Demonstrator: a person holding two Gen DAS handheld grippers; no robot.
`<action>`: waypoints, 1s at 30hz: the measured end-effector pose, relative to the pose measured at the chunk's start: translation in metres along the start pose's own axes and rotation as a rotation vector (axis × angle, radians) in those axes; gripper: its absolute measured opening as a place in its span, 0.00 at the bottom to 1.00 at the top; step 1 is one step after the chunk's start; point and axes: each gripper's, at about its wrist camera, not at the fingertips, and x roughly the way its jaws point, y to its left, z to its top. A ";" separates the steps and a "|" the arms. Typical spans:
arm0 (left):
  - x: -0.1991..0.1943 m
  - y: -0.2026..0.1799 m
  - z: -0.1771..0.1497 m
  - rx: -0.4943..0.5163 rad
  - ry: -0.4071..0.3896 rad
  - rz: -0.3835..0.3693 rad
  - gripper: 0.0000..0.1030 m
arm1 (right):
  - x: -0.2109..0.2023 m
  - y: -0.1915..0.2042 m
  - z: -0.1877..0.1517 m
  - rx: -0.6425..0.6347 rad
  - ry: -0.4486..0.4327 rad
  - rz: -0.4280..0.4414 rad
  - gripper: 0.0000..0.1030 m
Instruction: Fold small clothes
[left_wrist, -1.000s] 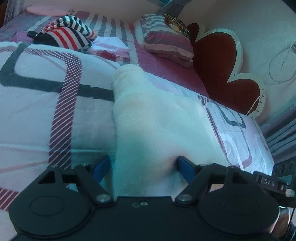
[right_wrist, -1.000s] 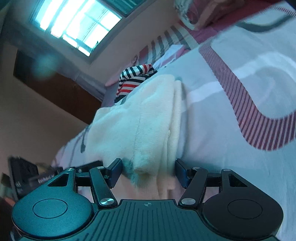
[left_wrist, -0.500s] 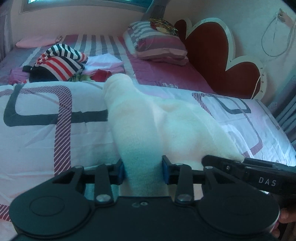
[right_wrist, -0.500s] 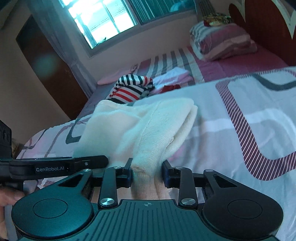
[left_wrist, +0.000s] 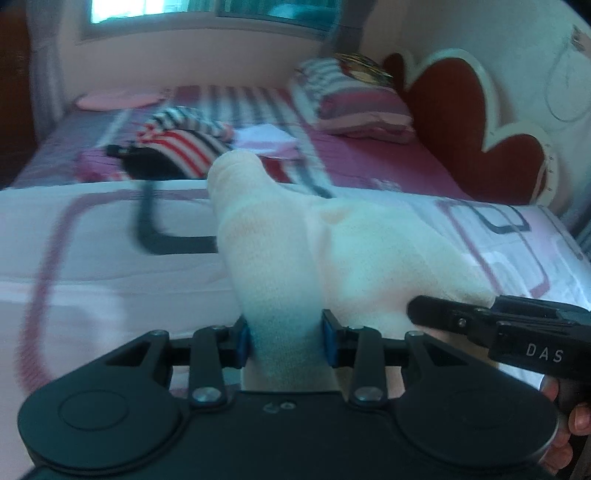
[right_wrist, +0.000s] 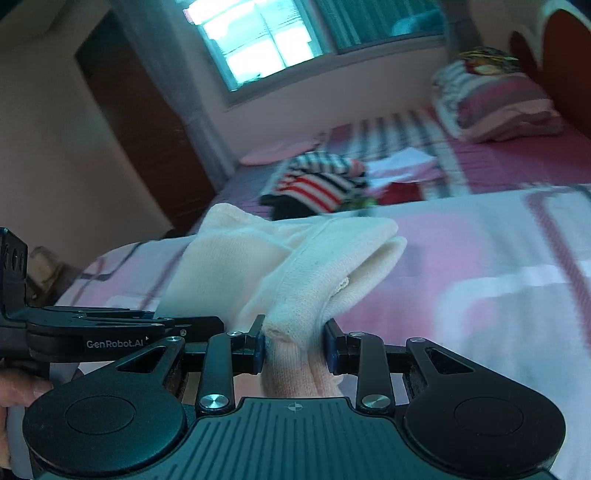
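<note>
The left tongs (left_wrist: 284, 339) are clamped on a bunched end of the cream knit garment (left_wrist: 332, 254), the blue pads (left_wrist: 242, 341) pressing the cloth from both sides; the jaws have just been closing, and the fabric now fills the gap between them. From there the garment runs away over the patterned quilt (left_wrist: 92, 236) on the bed, one rounded tube of it reaching toward the striped clothes (left_wrist: 184, 147) further back, which lie well apart from it. It looks light, soft and fuzzy, with no stiffness of its own: it sags and rolls wherever it is not held, so it will likely drape and slump, not keep a crease, and the knit may stretch if the two ends are pulled hard against each other. To the right, the right tongs (right_wrist: 295, 347) grip another end of the same garment (right_wrist: 325, 266), near a seamed edge where layers are doubled; their jaws too have just been closing and are now shut on that thick fold. A hemmed edge or corner seems the best hold, since several layers pinched together are less likely to slip than a single thin ply. Both holds sit at the near side of the garment, just above the quilt.
</note>
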 end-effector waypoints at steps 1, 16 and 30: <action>-0.007 0.012 -0.002 -0.008 -0.002 0.014 0.34 | 0.007 0.010 -0.001 -0.007 0.004 0.015 0.30; -0.084 0.163 -0.048 -0.090 0.001 0.102 0.34 | 0.093 0.180 -0.051 -0.053 0.071 0.128 0.30; -0.082 0.229 -0.075 -0.063 0.030 0.045 0.65 | 0.121 0.188 -0.095 0.128 0.105 0.053 0.30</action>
